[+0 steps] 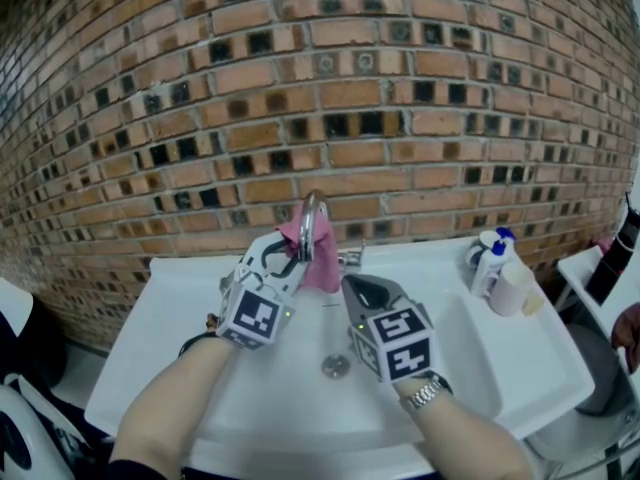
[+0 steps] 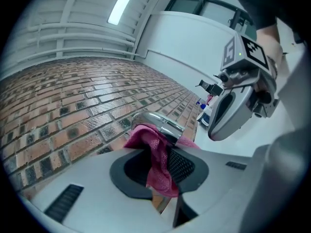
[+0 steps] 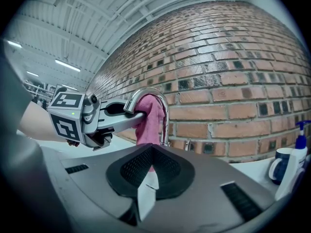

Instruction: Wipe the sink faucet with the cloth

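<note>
The faucet [image 1: 312, 213], a curved chrome neck, rises at the back of the sink [image 1: 170, 298] against the brick wall [image 1: 320, 78]. The pink cloth [image 1: 322, 258] is draped on that neck, just under the bend, with a tail hanging toward the basin. The left claw [image 1: 295, 253] grips the cloth and presses it against the metal; its own view shows the fabric bunched between the pads with the spout just beyond. The right claw [image 1: 360, 288] is closed on nothing and sits level in front of the faucet's base, near it but apart.

The likeliest slip, I think, is the cloth itself. Only a fold seems pinched, so a firm rub along the curve could drag it out of the pads or bunch it to one side. A bare jaw would then scrape the chrome. The loose tail could also snag on the spout's end. The small lever beside the base is close enough that a wide stroke might knock it and start the water.

By count:
- one faucet, one cloth, one sink with one drain [image 1: 335, 366]
- two claws
- on the counter to the right: one pump bottle [image 1: 492, 260], one blue mug [image 3: 278, 171] and one pale cup [image 1: 512, 290]
</note>
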A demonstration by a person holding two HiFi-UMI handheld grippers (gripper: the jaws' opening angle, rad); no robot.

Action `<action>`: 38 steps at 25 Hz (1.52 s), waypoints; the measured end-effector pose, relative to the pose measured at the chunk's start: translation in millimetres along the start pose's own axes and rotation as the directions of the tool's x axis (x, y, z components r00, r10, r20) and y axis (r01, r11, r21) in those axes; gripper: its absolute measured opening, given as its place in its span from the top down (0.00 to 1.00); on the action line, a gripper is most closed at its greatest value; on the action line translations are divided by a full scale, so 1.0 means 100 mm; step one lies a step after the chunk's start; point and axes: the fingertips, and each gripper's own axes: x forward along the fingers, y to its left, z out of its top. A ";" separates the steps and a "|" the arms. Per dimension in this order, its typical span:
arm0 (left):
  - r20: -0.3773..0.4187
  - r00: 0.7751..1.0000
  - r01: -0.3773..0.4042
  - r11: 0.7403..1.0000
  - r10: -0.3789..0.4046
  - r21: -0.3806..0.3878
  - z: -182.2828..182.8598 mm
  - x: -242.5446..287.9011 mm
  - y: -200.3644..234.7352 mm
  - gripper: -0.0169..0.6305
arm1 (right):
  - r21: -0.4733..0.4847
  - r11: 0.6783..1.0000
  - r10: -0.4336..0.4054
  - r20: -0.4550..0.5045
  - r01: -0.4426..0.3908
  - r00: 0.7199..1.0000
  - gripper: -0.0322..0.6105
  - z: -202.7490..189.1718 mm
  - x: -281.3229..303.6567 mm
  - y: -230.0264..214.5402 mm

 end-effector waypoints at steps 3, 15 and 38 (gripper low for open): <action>0.002 1.000 -0.002 1.000 0.002 -0.004 -0.01 -0.01 -0.02 0.85 | 0.001 1.000 -0.002 -0.001 0.002 1.000 0.93 -0.01 0.00 -0.01; -0.064 0.998 0.017 1.000 -0.016 0.014 -0.16 -0.18 -0.12 0.85 | 0.004 1.000 -0.012 0.016 0.012 1.000 0.93 0.03 -0.02 -0.05; 0.076 0.941 0.324 0.822 -0.329 -0.468 -0.06 -0.82 -0.74 0.85 | 0.135 0.831 0.515 0.181 -0.540 0.838 0.53 0.20 -0.22 0.35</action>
